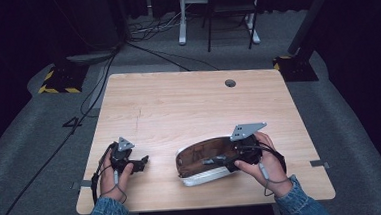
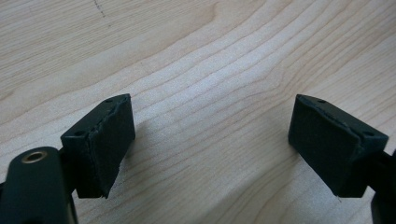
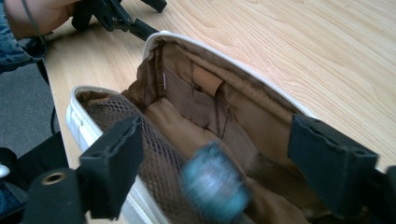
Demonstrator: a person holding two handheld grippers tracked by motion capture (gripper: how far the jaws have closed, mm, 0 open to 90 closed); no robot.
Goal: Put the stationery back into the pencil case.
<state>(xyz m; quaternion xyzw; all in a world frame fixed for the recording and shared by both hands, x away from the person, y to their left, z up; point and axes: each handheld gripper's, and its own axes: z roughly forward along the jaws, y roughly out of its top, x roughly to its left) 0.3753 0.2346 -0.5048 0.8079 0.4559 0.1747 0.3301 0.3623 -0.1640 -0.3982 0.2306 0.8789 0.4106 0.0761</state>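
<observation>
While the left gripper (image 1: 143, 163) rests low over the bare pale wooden desk (image 1: 188, 102) near its front left edge, its black padded fingers (image 2: 100, 140) spread wide with nothing between them, the right gripper (image 1: 209, 161) reaches into an open white-rimmed pouch with a brown fabric lining (image 1: 201, 154) that lies on the desk's front right area, just ahead of the person's right hand (image 1: 262, 165). In the right gripper view the pouch's interior shows a brown mesh pocket (image 3: 154, 149) along the near wall and small flat slip pockets (image 3: 201, 100) sewn to the far wall. A blurred, bluish-grey rounded object (image 3: 215, 184) sits between the right gripper's parted fingers (image 3: 114, 161) above the lining, touching neither of them; its identity cannot be made out.
</observation>
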